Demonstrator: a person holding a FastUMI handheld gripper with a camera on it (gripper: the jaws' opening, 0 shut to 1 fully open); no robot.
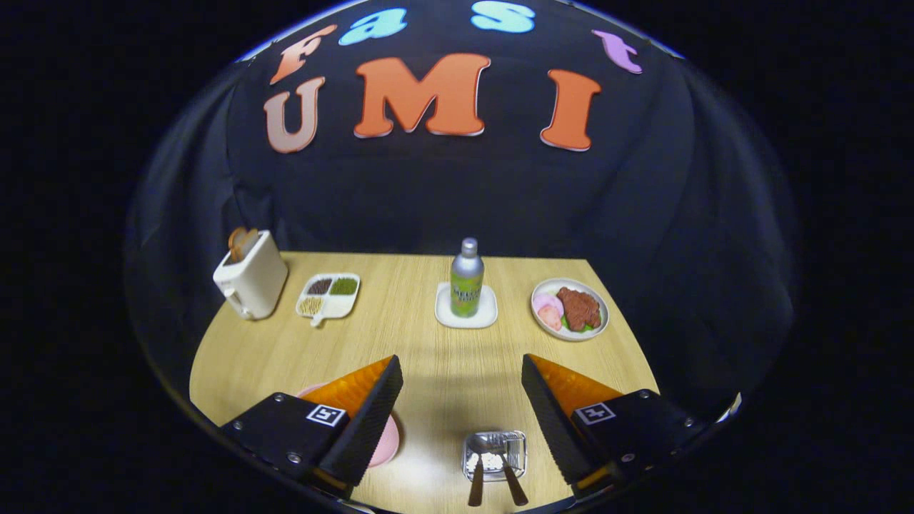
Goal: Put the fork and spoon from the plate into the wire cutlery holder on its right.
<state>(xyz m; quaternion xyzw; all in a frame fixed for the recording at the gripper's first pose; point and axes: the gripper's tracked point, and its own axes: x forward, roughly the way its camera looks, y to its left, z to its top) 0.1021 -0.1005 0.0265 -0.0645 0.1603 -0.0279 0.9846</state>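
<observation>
- The hand-held gripper [462, 382] was held above the wooden surface [428, 357] with its fingers spread wide, nothing grasped between them.
- The wire cutlery holder [494, 455] was seen below and between the fingers, with the fork [511, 475] and spoon [478, 471] already standing in it — brown handles outward.
- The pink plate [388, 439] lay just left of the holder, partly hidden by the left finger.
- Beyond the fingers were found a toaster [250, 282], a divided snack tray [328, 295], a bottle [467, 279] on a coaster and a plate of meat [570, 308].

We see the holder [494, 455] between the claw's [462, 400] spread fingers, fork [511, 477] and spoon [480, 471] in it, the plate [388, 440] to its left on the counter [428, 357].
</observation>
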